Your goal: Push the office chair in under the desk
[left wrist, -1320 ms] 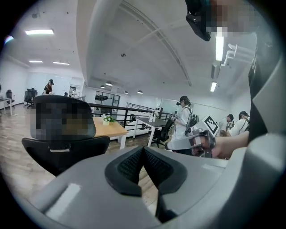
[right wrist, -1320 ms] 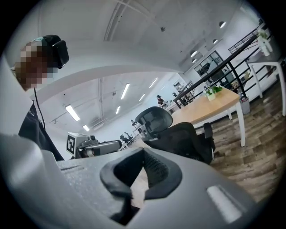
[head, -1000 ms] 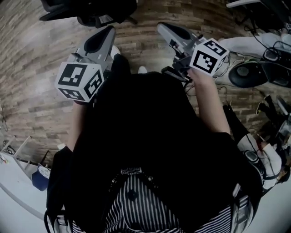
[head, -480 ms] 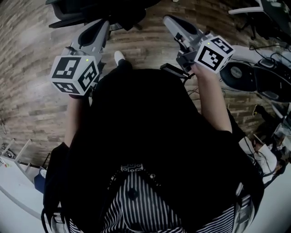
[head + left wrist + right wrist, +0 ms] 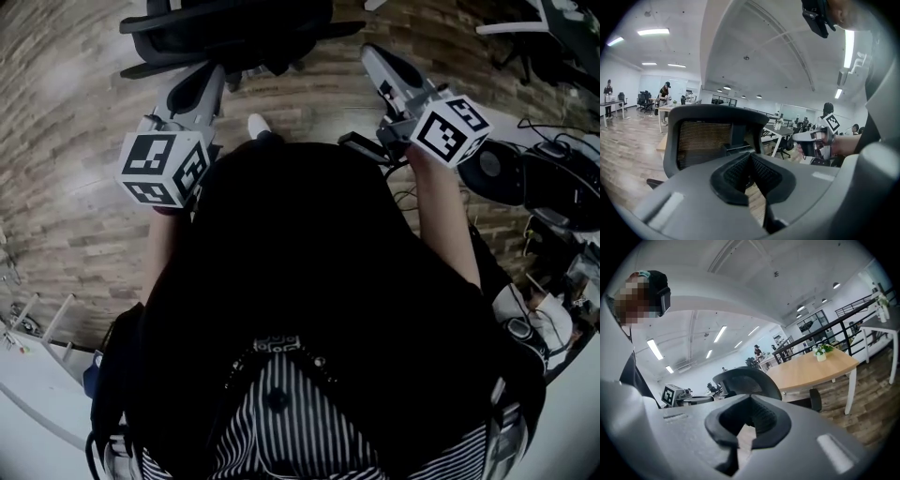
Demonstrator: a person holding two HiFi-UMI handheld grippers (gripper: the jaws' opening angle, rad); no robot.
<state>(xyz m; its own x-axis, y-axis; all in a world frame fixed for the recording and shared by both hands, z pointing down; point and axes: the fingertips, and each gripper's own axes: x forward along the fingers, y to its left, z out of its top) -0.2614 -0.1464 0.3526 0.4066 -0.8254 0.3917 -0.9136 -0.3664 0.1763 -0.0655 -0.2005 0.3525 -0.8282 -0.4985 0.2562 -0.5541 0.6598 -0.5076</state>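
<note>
Drawn nearer to the office chair [image 5: 225,28] than a second ago, with left claw [image 5: 212,73] and right claw [image 5: 373,52] both clamped shut and empty just short of it, counter [image 5: 811,369] beyond, push likely next.

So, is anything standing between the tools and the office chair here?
Nothing visible. Only bare wood floor lies between the left tool, the right tool and the office chair; both tools are shut and empty. In the right gripper view the desk stands behind the chair, nothing seen between.
</note>
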